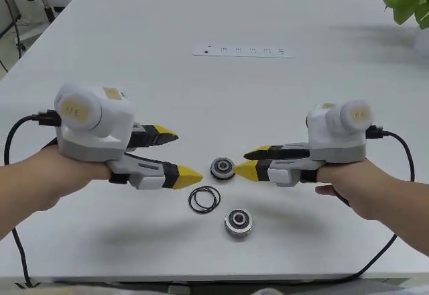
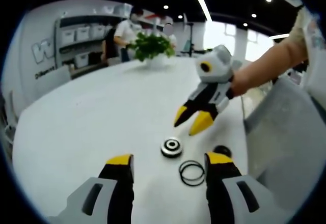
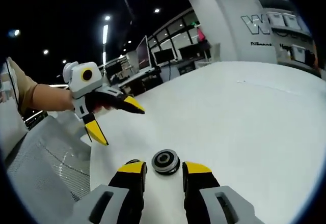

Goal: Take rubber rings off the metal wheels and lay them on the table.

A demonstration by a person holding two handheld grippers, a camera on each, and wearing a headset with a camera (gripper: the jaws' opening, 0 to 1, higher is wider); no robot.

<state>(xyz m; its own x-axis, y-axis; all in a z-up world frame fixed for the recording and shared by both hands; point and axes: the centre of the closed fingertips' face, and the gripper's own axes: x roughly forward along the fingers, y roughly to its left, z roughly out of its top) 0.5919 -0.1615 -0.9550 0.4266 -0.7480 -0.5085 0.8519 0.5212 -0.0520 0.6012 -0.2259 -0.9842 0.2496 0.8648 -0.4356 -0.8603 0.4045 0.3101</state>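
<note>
1. At a white table (image 1: 322,94), a person holds the left gripper (image 1: 177,155) and the right gripper (image 1: 247,162) tip to tip. Both sets of tongs are spread and pinch nothing.
2. Between them the far wheel (image 1: 222,168) sits flat on the table, just off the right gripper's lower tip. In the right gripper view it lies just ahead of the gap between the open jaws.
3. Two black rubber rings (image 1: 204,199) lie overlapped on the table just in front of that wheel. The near wheel (image 1: 238,221) rests just beside them, toward the person.
4. Both wheels show a dark band around the rim. Whether that is a ring left to pull cannot be told at this size.
5. The likely step is closing on the far wheel to steady it. A small, round, loose wheel may skid or flip away if the tips meet it off-centre.
6. A thin, stretchy ring could also slip off a blunt tip, or snap free and roll toward the table's edge.
7. The left gripper's lower jaw is near the laid rings, so a careless sweep could drag them or knock the near wheel.
8. A power strip (image 1: 243,51) and a plant (image 1: 409,0) sit well apart from the work.
</note>
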